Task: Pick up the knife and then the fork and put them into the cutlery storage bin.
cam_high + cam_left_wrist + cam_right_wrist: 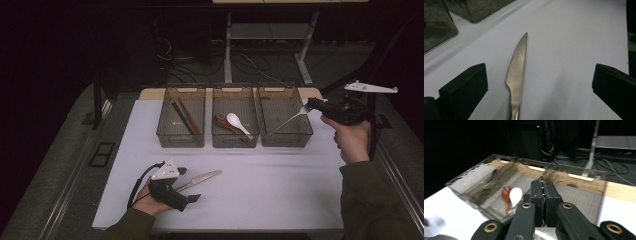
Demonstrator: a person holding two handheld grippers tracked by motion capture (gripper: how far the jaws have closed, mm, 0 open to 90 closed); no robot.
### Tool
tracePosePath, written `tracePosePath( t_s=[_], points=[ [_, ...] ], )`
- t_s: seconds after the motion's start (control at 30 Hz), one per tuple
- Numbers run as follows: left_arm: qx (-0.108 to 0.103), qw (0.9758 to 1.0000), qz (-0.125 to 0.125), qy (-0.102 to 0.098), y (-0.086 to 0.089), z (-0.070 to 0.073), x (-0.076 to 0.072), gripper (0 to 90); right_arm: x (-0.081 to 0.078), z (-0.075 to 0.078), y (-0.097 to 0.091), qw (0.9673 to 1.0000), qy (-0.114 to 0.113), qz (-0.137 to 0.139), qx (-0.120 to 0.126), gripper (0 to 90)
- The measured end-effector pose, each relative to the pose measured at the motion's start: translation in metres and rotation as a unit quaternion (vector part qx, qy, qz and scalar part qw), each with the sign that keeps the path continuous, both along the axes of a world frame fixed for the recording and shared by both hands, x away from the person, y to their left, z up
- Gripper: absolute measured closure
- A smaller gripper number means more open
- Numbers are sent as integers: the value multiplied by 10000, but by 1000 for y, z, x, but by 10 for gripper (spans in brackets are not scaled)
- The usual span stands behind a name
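A silver table knife (200, 179) (517, 72) lies flat on the white table, its blade pointing away from my left gripper (189, 184) (540, 68). The left jaws stand wide open on either side of the knife's handle end and do not touch it. My right gripper (310, 104) (545, 185) is raised at the right edge of the right-hand bin (300, 135), shut on one end of a slim metal utensil (285, 121) (542, 180). The utensil slants down into that bin.
Three clear bins stand in a row at the back of the table (280, 190). The left bin (165, 135) holds chopsticks (185, 116). The middle bin (235, 142) holds a white spoon (235, 120) (515, 194) and a brown spoon (222, 122) (506, 192).
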State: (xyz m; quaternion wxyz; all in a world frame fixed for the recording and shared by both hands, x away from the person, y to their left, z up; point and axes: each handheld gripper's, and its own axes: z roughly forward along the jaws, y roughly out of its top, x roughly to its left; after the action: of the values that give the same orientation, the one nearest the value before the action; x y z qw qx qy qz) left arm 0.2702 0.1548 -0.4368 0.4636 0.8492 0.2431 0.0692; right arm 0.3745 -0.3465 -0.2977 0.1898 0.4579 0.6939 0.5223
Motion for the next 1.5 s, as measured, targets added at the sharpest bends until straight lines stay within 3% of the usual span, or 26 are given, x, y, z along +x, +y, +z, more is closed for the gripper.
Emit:
tracePosePath(
  t_s=[0.27,0.5,0.8,0.9,1.07,1.17,1.33,1.5],
  points=[
    [-55,10000,-11,-46,0,1,-1,0,19,5,-11,9989,55,-375,-258,880],
    [-81,9999,-7,-62,0,2,-1,0,46,-11,-3,9967,348,-405,-609,880],
    [-99,9999,-11,-45,1,2,-1,0,65,-34,10,9936,868,-118,-712,879],
    [-102,9999,-46,-14,0,1,-1,0,68,-41,14,9911,1001,-36,-875,879],
    [-68,10000,-69,-12,-1,1,-1,0,72,-50,14,9903,1143,-2,-791,875],
    [-93,9999,-68,1,-2,0,0,0,74,-55,12,9911,1136,-29,-696,871],
    [-56,9999,-92,-2,-3,0,0,0,80,-63,15,9904,1041,-282,-864,848],
    [-74,9999,-120,0,-6,0,1,0,91,-74,13,9902,1055,-416,-820,841]
  ],
)
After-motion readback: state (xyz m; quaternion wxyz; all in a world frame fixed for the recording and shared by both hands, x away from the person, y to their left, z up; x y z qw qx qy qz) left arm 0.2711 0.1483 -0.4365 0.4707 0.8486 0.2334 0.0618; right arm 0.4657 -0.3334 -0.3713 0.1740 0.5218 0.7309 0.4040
